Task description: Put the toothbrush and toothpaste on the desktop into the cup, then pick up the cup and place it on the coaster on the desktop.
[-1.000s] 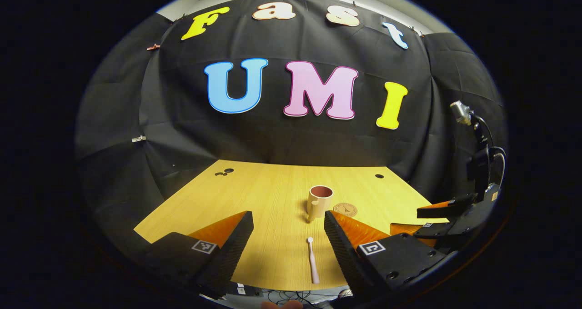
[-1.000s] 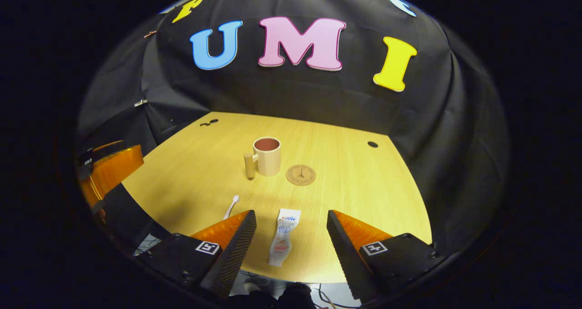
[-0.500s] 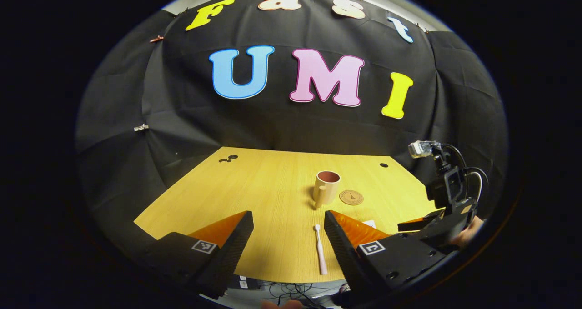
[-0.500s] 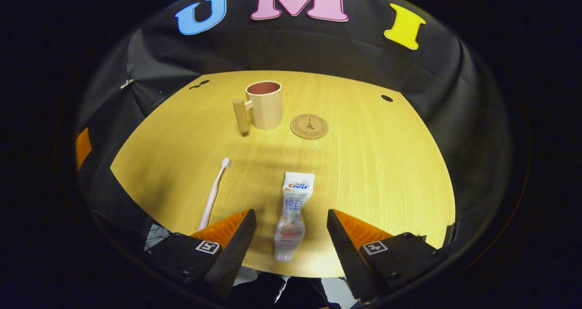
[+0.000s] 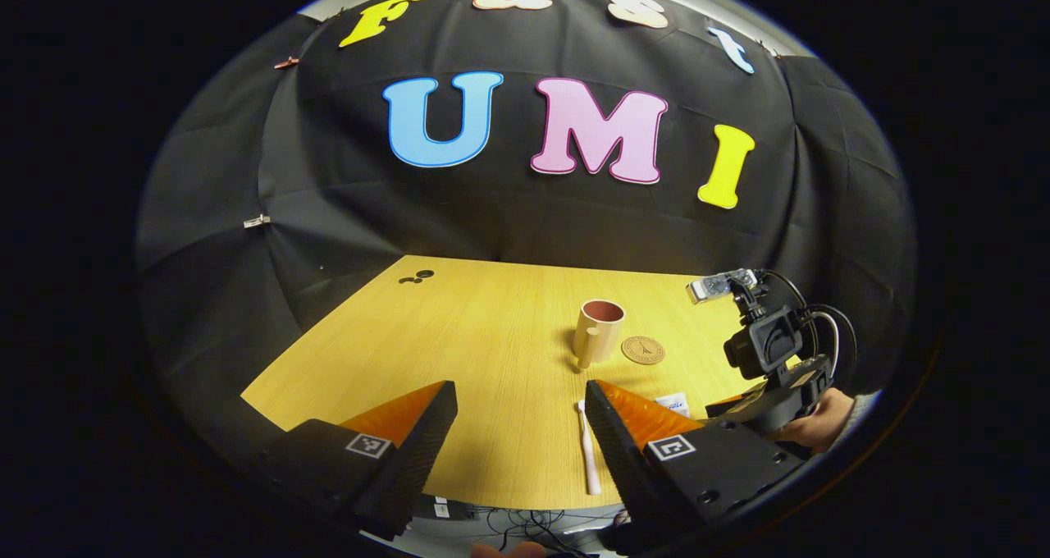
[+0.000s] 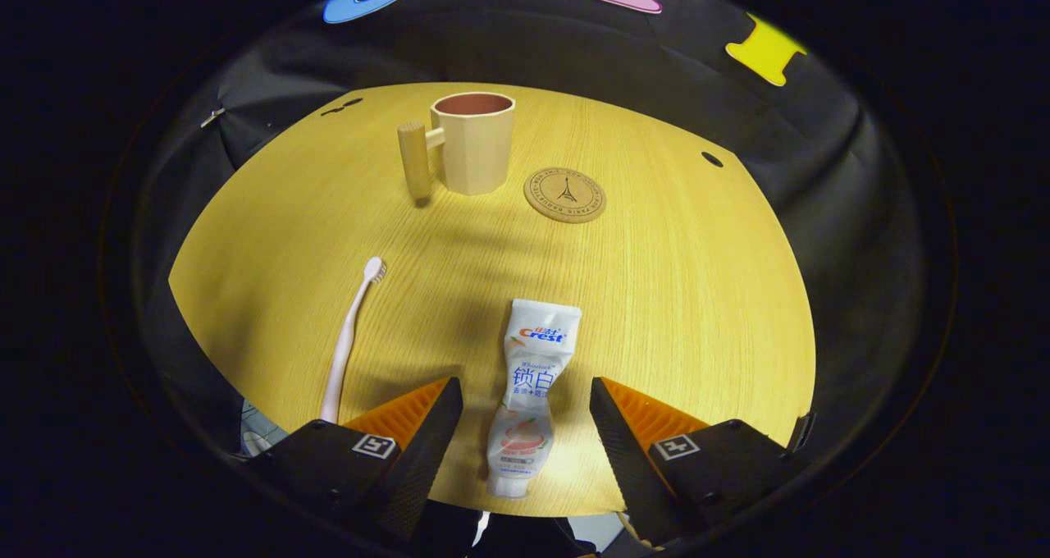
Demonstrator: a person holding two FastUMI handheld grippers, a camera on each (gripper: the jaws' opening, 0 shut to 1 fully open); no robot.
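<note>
Wood bench [image 6: 673, 295]: toothpaste [image 6: 529, 381] lies flat between the wide-open right tool's [image 6: 525, 427] fingers, likely soft, light, slick, best pinched mid-body; left tool [image 5: 521, 427] wide, empty, beside toothbrush [image 5: 588, 451].

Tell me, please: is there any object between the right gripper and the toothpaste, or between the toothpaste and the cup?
Nothing visible blocks either path. The right gripper is open with the toothpaste lying between its fingers. From the tube to the cup there is only bare desktop; the toothbrush and coaster lie off to either side.
</note>
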